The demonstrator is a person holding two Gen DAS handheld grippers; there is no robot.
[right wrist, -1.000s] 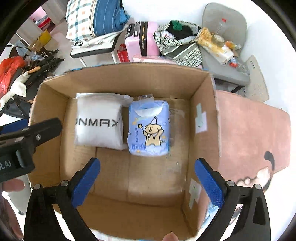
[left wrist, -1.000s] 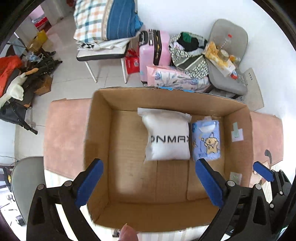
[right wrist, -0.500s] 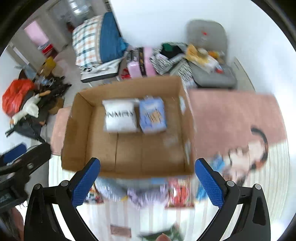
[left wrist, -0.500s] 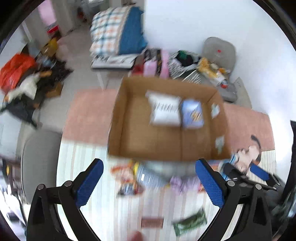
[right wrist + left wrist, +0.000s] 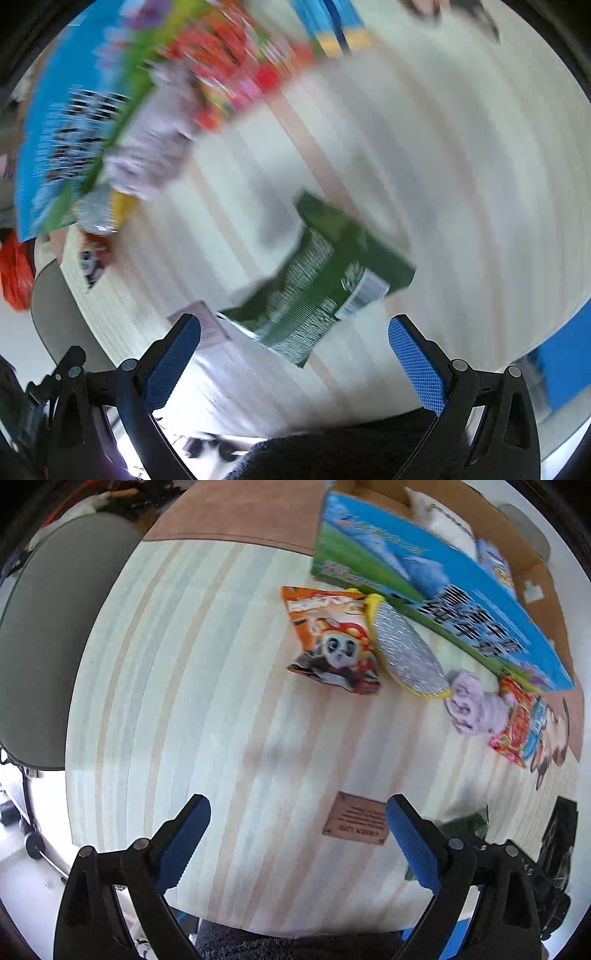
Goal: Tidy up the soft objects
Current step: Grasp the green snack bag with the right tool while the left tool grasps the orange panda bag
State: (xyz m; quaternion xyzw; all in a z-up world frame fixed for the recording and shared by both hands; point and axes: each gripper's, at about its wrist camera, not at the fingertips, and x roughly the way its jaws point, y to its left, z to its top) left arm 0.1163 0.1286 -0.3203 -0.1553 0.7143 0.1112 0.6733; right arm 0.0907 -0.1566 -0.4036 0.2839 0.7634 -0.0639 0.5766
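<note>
Now both cameras look down at the striped table rather than into the cardboard box, which a second ago filled both views; only its printed blue-and-green outer wall and a strip of its inside show, at the table's far edge. In the box lie the white pillow pack and, beside it, a blue tissue pack, so two soft things look stowed and the rest wait outside. Along the foot of the box wall lie the orange panda snack bag, a yellow-edged silver scouring pad overlapping its edge, a rolled lilac cloth and a red-and-pink snack bag against it. The left gripper hangs over bare table near the front edge, jaws spread, holding nothing. The right gripper, also spread and empty, has swung down over the green packet, which lies apart from the others near the front edge; that view is badly blurred. My guess is the green packet goes next.
</note>
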